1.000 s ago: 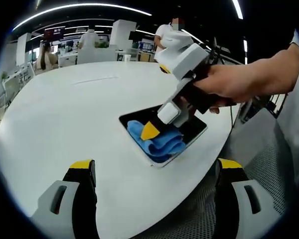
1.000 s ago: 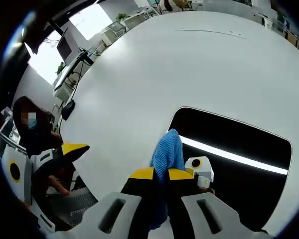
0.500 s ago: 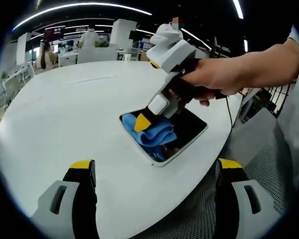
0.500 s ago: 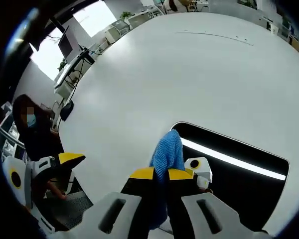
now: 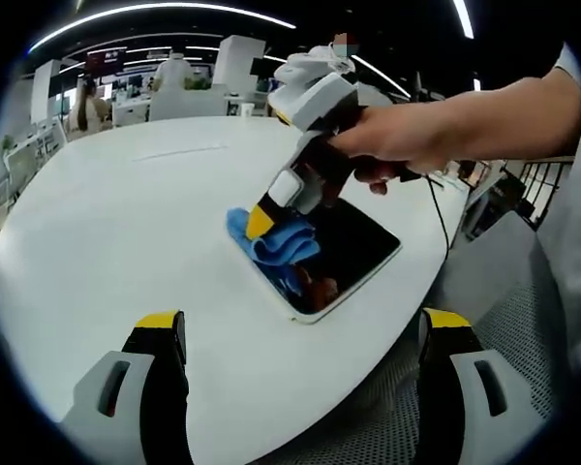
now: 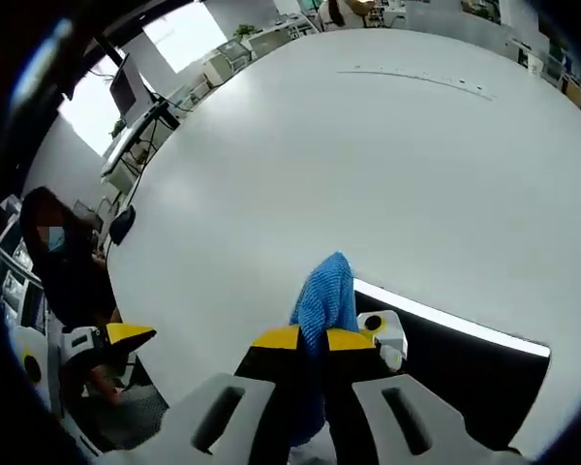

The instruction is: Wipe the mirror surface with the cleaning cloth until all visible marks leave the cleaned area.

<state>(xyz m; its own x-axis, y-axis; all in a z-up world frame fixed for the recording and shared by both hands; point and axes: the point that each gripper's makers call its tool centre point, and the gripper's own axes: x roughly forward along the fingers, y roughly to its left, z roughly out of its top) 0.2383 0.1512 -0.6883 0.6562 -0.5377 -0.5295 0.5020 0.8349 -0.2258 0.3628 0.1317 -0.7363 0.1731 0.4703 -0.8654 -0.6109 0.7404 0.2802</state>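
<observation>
Office desks and ceiling light strips are stretching out behind a broad white round table [image 5: 126, 223], where the mirror [image 5: 344, 254] is lying flat near the table's edge. In the left gripper view, a person's hand [image 5: 407, 145] is gripping the right gripper [image 5: 259, 222], which is angling down onto the mirror's far corner with its yellow-tipped jaws clamped on the blue cleaning cloth [image 5: 276, 242]. The cloth is bunching on the dark glass and spilling slightly over the mirror's edge onto the table. The left gripper [image 5: 300, 334] is hovering short of the mirror, above the table's near rim, its jaws standing wide apart and holding nothing.

In the right gripper view, the right gripper [image 6: 315, 338] is pinching the cleaning cloth [image 6: 327, 291] between closed jaws, a fold of blue rising above the tips (the mirror [image 6: 465, 358] is reflecting a bright light strip just beyond it). The left gripper [image 6: 126, 336] is showing beside the table [image 6: 368, 155] edge, well apart from the mirror, with a seated person [image 6: 63, 266] beyond it.
</observation>
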